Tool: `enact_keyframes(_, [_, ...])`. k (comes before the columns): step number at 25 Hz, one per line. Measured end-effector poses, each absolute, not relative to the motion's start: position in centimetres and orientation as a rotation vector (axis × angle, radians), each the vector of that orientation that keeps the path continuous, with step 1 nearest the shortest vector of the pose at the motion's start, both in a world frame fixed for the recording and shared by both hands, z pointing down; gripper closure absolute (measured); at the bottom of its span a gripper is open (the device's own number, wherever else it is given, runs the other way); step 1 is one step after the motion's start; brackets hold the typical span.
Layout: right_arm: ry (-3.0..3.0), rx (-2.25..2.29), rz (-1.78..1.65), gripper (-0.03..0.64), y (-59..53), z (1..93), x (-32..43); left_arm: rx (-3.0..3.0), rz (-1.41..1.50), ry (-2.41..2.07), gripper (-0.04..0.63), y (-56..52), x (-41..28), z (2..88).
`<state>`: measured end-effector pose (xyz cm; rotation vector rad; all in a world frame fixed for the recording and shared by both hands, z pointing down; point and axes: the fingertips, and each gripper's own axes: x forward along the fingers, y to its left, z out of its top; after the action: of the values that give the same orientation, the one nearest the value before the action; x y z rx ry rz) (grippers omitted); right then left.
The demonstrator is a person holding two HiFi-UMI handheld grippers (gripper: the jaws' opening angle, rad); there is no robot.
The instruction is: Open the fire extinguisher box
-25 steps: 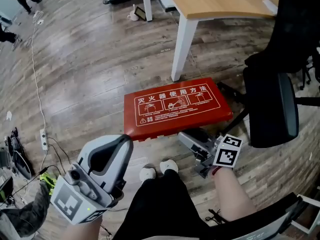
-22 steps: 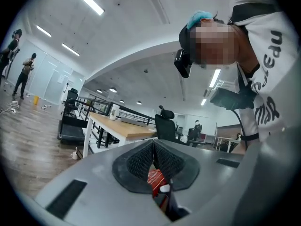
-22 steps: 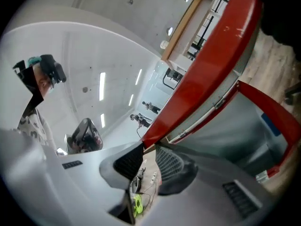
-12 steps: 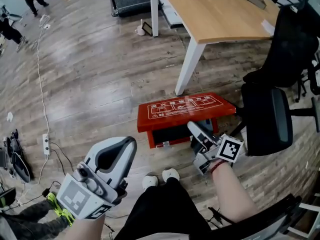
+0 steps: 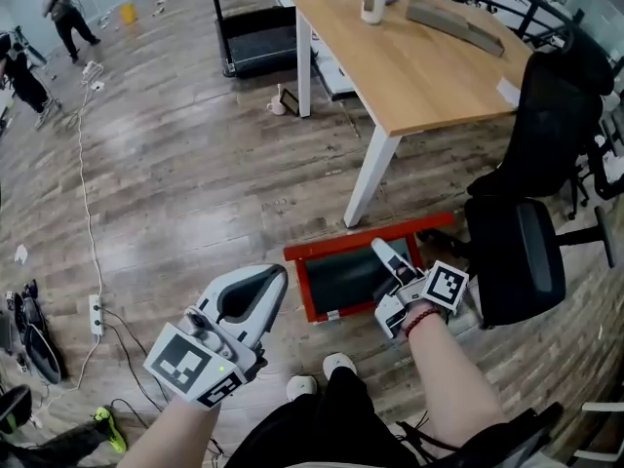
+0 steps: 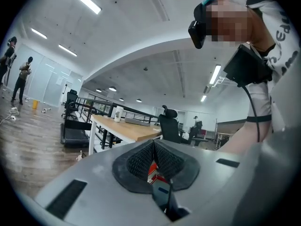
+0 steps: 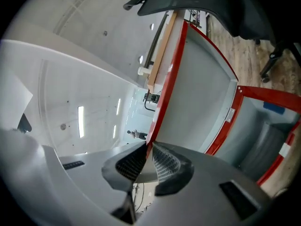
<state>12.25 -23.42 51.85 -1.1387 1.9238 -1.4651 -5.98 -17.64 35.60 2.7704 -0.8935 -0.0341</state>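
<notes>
The fire extinguisher box (image 5: 306, 295) sits on the floor (image 5: 195, 183), its lid (image 5: 331, 245) raised by the right hand-held gripper (image 5: 388, 257), whose jaws have just been closing on the thin rim, which may slip free and slam, the left hand-held gripper (image 5: 268, 283) closed, empty, near left

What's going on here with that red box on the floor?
A person is opening a fire extinguisher box with two hand-held grippers. The right gripper has just been closing its jaws and now pinches the red edge of the lid, which stands tipped up with its grey inside showing. The left gripper is shut, empty and held off to the side.
</notes>
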Motion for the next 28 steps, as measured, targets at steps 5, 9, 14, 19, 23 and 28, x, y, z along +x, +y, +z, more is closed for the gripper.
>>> enact_keyframes(5, [1.868,-1.109,-1.487,0.575,-24.8,51.5,11.8,2.765,0.021,-0.94,0.589,-20.2,-4.9,36.6])
enact_keyframes(9, [1.856,-1.098,-1.514,0.577,-25.9,51.1,12.0,2.731,0.015,-0.974,0.588,-22.4,-3.5,36.2])
enact_keyframes(14, [1.796,-1.14,-1.546,0.578,-27.7,51.0,12.0,2.71,0.028,-0.989,0.588,-23.5,-2.3,35.8])
enact_keyframes(19, [1.783,-1.141,-1.583,0.58,-29.7,51.0,11.8,2.707,0.088,-1.06,0.589,-24.6,-1.9,36.6])
enact_keyframes(23, [1.767,-1.157,-1.6,0.58,-31.4,51.2,11.8,2.675,0.114,-1.058,0.588,-25.4,-1.5,38.2])
enact_keyframes(28, [1.756,-1.143,-1.624,0.581,-33.0,51.6,11.5,2.6,0.056,-1.093,0.589,-27.3,-1.4,38.2])
